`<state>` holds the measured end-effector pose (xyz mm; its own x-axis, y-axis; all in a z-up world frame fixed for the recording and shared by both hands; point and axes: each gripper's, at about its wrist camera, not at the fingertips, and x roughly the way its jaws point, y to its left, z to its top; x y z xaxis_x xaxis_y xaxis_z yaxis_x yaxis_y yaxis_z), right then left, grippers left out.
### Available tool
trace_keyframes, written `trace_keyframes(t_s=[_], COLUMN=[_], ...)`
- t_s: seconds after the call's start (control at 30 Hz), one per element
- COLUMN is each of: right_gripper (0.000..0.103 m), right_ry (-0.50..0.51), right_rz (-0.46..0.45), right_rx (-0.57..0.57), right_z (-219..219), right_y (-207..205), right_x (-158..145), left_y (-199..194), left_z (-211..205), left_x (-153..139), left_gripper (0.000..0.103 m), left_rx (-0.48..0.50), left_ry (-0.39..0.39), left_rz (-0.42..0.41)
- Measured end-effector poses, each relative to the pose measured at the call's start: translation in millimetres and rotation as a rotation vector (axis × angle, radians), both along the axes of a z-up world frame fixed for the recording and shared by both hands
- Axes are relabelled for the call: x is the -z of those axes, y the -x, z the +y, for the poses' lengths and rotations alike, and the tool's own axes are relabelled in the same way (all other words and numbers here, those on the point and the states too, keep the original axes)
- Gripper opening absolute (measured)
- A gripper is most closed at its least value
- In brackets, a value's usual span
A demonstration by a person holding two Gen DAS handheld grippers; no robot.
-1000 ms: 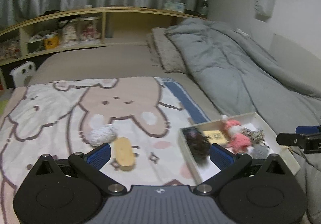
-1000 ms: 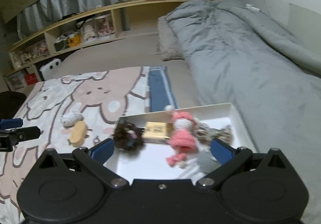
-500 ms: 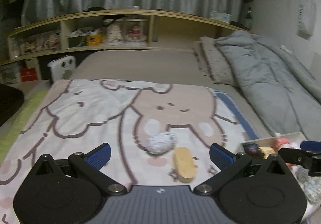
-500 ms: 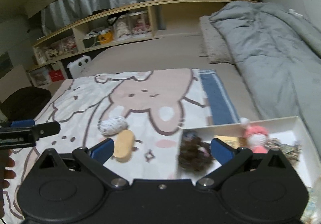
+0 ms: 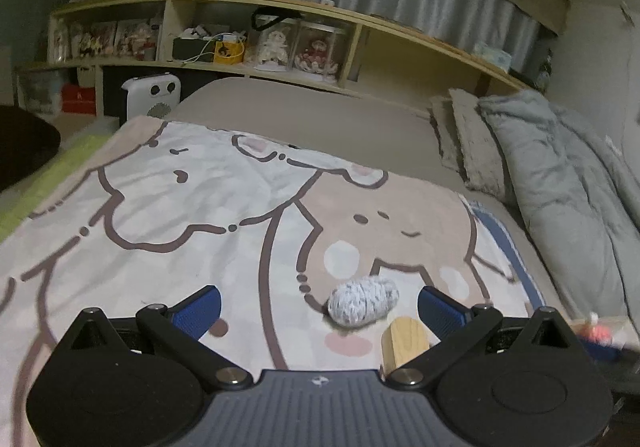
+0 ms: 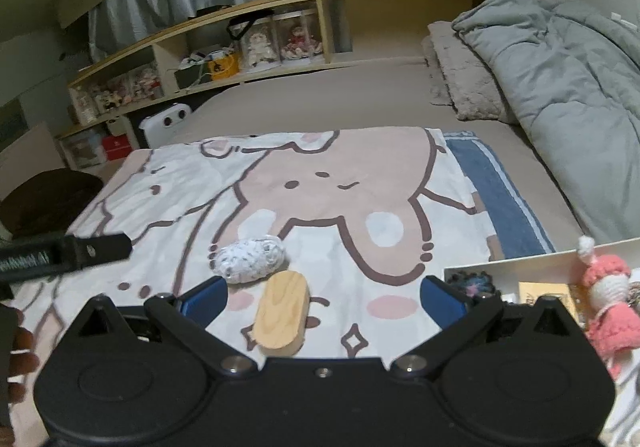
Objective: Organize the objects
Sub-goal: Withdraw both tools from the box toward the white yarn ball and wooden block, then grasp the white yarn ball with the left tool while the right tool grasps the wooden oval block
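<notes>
A grey-white knitted ball [image 5: 362, 299] and a flat oval wooden block [image 5: 404, 339] lie on the cartoon blanket [image 5: 200, 207]. My left gripper [image 5: 318, 313] is open and empty, the ball just ahead between its fingers. In the right wrist view the ball [image 6: 248, 259] and the wooden block [image 6: 282, 309] lie between the fingers of my open, empty right gripper [image 6: 324, 297]. A white tray [image 6: 540, 259] at the right holds a pink knitted doll [image 6: 610, 307], a dark pompom [image 6: 472, 283] and a yellow card [image 6: 546, 293].
A grey duvet [image 6: 560, 87] and pillows [image 6: 464, 75] fill the right of the bed. A wooden shelf [image 5: 240, 59] with jars and boxes runs along the back. A white heater [image 5: 154, 95] stands at the bed's far left. The left gripper's finger [image 6: 68, 251] shows in the right view.
Both grippers have swung left, away from the tray and towards the ball and wooden block. The tray has slid to the right edge of both views. Both stay open.
</notes>
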<state>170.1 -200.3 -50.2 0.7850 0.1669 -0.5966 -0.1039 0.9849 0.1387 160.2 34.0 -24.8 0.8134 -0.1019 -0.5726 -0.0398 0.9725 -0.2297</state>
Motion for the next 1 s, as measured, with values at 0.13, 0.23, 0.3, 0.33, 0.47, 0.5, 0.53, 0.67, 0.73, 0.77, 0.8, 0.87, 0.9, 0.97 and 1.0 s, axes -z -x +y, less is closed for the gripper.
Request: trace_keyframes(t_s=[0.13,0.23,0.3,0.33,0.47,0.5,0.53,0.67,0.73,0.77,0.8,0.87,0.9,0.97,1.0], right_gripper=[0.103,0.103,0.102,0.100,0.093,0.092,0.091,0.082,0.077,0.072,0.069,0.055,0.053,0.049,0.049], right_ry=[-0.002,-0.019,-0.028,-0.035,-0.060,-0.066,-0.067,-0.039,-0.041,-0.045,-0.047,-0.052,-0.058,-0.064,-0.059], right_rz=[0.010,0.016,0.029,0.028,0.034,0.040,0.047,0.070,0.078,0.084,0.092,0.106,0.106,0.106,0.110], right_rx=[0.010,-0.005,-0.011,-0.019,-0.047,-0.058,-0.071,-0.110,-0.115,-0.116,-0.118,-0.123,-0.135,-0.153,-0.159], right_z=[7.4,9.8,13.0,14.5,23.1,25.5,28.3,40.3,42.3,42.6,42.5,41.7,40.7,37.7,37.0], right_y=[-11.7,-18.1,-23.4,-25.5,-33.1,-34.9,-36.6,-44.0,-47.7,-50.2,-52.3,-54.4,-54.3,-52.8,-52.2], right_x=[24.7,39.5,46.0,48.8,57.3,59.9,63.0,76.2,81.2,83.9,86.0,89.4,90.0,89.4,88.6], left_y=[-16.2,-30.2,-38.2,-42.6,-59.8,-62.8,-66.5,-79.2,-85.8,-88.8,-91.9,-97.2,-99.4,-102.5,-103.4], left_z=[-1.4,-2.0,-1.6,-2.5,-11.5,-13.6,-16.0,-21.8,-22.8,-23.3,-24.0,-26.6,-28.8,-33.5,-35.0], left_x=[10.3,17.0,21.1,23.4,34.6,37.8,41.0,54.8,61.4,64.0,66.8,71.1,73.8,79.7,82.5], left_gripper=[0.103,0.103,0.103,0.103,0.101,0.100,0.099,0.095,0.092,0.091,0.089,0.086,0.085,0.084,0.083], left_rx=[0.016,0.075,0.122,0.139,0.169,0.176,0.183,0.196,0.191,0.190,0.192,0.202,0.211,0.232,0.238], left_ry=[-0.018,-0.026,-0.003,0.000,0.000,0.007,0.014,0.024,0.034,0.048,0.065,0.089,0.094,0.091,0.090], left_rz=[0.003,0.006,-0.010,-0.012,0.004,0.009,0.015,0.055,0.066,0.067,0.066,0.061,0.062,0.068,0.070])
